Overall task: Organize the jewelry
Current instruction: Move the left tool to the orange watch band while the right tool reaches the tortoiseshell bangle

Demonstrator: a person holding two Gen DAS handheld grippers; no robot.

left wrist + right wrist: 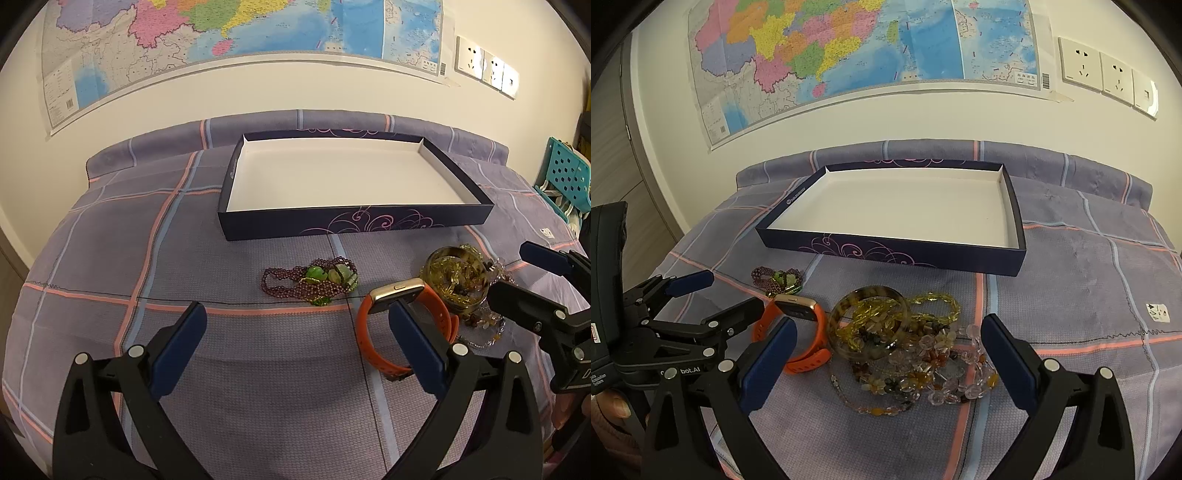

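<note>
A dark blue box tray [354, 221] [886, 251] with a white floor lies on the purple plaid cloth, with nothing in it. In front of it are a purple bead necklace with green pendants [310, 280] [775, 277], an orange-strapped watch [364, 332] [809, 363], and an amber bangle [454, 277] [868, 295]. The bangle sits on a heap of yellow beads [934, 302] and clear and amber bead strands [942, 373]. My left gripper [295, 306] [735, 290] is open, its right finger just in front of the watch. My right gripper [889, 319] [508, 271] is open above the bangle heap.
A map [849, 55] and wall sockets [1108, 74] hang on the wall behind the bed. A teal perforated chair [565, 177] stands at the right. A small white tag [1158, 312] is sewn to the cloth. A hand [613, 406] holds the left gripper.
</note>
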